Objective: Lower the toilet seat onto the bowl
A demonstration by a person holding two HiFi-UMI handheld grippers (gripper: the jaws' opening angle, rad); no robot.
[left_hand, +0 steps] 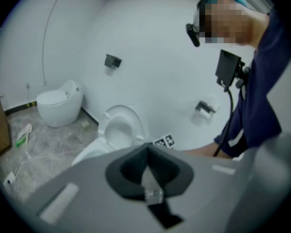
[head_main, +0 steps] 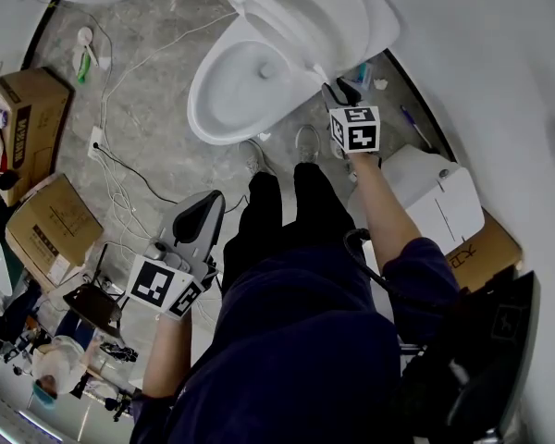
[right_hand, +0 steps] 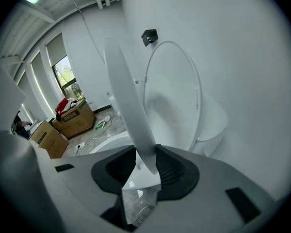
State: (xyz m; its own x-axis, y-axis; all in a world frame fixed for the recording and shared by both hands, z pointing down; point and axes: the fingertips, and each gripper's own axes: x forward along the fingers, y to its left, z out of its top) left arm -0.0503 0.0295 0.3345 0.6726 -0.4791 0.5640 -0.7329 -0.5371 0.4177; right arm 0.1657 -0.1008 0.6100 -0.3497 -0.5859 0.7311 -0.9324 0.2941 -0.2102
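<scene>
From the head we look steeply down on the toilet [head_main: 240,91]; the left gripper view sees it from afar, the right hugs its seat [right_hand: 128,106].

The toilet bowl [head_main: 231,100] sits on the floor [head_main: 166,54] ahead of the person's legs [head_main: 277,220], its seat [head_main: 277,21] raised, the lid [head_main: 351,7] behind it by the wall [head_main: 499,54]. The right gripper [head_main: 338,92] is at the seat's edge, right of the bowl. Two cardboard boxes [head_main: 32,118] lie far left, cables [head_main: 120,169] between them and the bowl.

The toilet seat [right_hand: 128,106] is white, floor [head_main: 162,100] veined grey, boxes [head_main: 51,222] brown, brush [head_main: 83,66] apparently green.
</scene>
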